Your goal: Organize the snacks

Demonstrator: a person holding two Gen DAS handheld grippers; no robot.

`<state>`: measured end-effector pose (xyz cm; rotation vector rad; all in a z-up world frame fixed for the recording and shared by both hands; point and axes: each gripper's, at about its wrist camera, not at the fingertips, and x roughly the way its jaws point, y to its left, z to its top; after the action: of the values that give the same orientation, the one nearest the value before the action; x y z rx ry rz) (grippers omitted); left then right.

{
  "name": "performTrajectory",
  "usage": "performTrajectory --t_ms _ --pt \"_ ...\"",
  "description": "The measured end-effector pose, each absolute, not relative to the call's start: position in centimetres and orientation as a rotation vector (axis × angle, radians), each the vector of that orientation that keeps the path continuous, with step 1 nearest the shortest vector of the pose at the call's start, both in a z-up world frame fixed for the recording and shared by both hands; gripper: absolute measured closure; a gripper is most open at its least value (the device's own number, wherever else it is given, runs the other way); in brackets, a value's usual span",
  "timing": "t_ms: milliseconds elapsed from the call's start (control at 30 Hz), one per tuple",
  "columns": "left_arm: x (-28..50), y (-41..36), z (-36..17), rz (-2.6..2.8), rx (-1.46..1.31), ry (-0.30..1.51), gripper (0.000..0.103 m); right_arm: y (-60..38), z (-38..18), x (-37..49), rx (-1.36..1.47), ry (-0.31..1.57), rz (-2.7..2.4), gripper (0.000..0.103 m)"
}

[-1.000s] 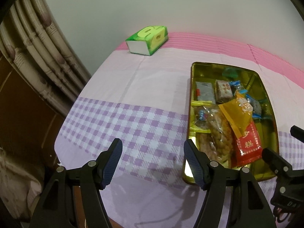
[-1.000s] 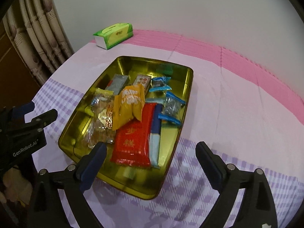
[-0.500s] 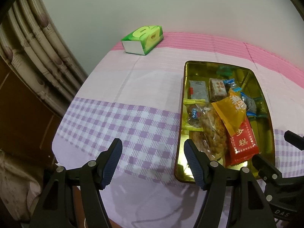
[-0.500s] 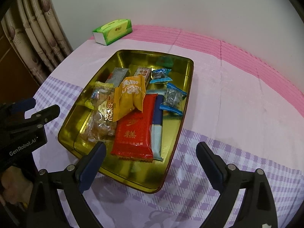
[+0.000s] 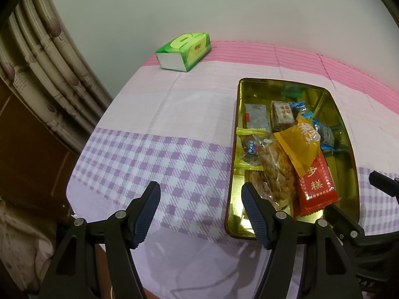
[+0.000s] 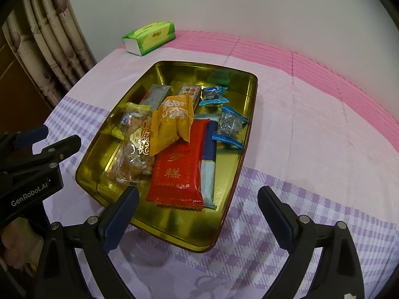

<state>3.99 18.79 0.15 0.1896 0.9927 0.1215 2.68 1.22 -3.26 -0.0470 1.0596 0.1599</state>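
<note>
Snacks lie together inside the gold tin tray on the checked cloth of the worktop: a red cake packet at the tray's near end, an orange packet overlapping its far edge, a clear bag of fried twists on the tray's left side, blue-ended sweets along its right wall, and small wrapped bars at its far end. None shows on the cloth outside the tray, so the scene fits either a gathered lot or a heap awaiting sorting; the pictures do not settle which. Your left tool hovers released over the cloth just left of the tray's near corner; your right tool hangs released above the tray's near rim, holding nothing. If you reach in, come down steeply, pinch a packet by its crimped seam, and keep your fingers off the tray wall. A green tissue box sits well beyond the tray.
</note>
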Motion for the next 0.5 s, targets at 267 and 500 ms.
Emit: performTrajectory --t_ms 267,500 --pt "3.99 18.76 0.12 0.117 0.185 0.994 0.035 1.38 -3.46 2.64 -0.05 1.069 0.163 0.008" --pt "3.99 18.72 0.15 0.118 0.185 0.993 0.035 1.46 -3.57 2.69 -0.053 1.07 0.164 0.008"
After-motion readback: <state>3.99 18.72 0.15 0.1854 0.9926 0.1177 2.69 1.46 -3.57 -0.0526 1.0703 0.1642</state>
